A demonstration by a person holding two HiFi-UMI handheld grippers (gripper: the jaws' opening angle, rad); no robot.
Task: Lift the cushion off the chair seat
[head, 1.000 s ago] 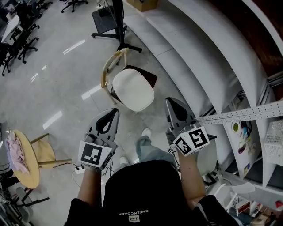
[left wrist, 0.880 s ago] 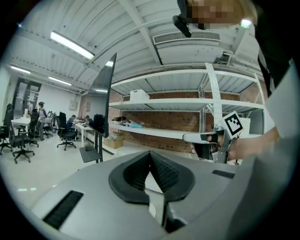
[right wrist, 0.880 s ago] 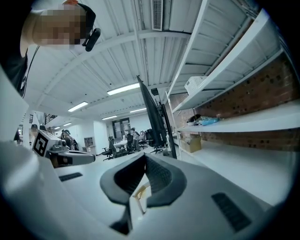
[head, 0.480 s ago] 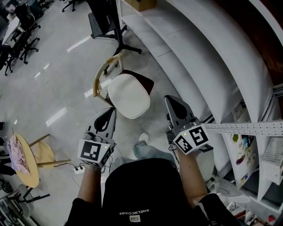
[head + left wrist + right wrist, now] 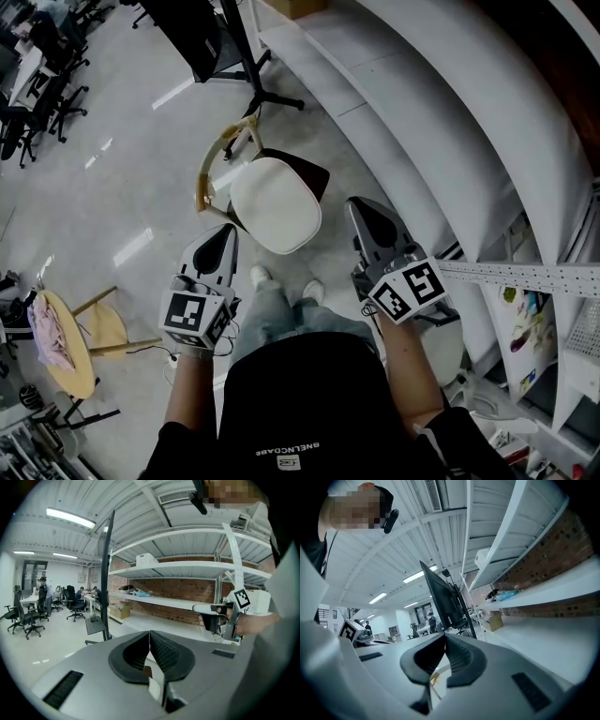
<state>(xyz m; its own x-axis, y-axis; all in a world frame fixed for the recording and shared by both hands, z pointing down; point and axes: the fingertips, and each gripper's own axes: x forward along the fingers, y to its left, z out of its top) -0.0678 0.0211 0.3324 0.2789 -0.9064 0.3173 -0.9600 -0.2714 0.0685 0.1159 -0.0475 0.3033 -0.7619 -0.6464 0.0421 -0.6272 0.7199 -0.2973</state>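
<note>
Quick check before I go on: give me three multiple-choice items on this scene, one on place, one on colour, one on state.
1. Where is the cushion relative to the chair? A. under it B. on its seat C. hung over its backrest
2. Cushion's colour? A. red B. blue C. white
3. How are the left gripper and right gripper? A. both shut, empty B. both open C. clamped on the cushion
Key: B, it covers the seat; C, white in the head view; A, each gripper view shows jaws together, nothing between.
</note>
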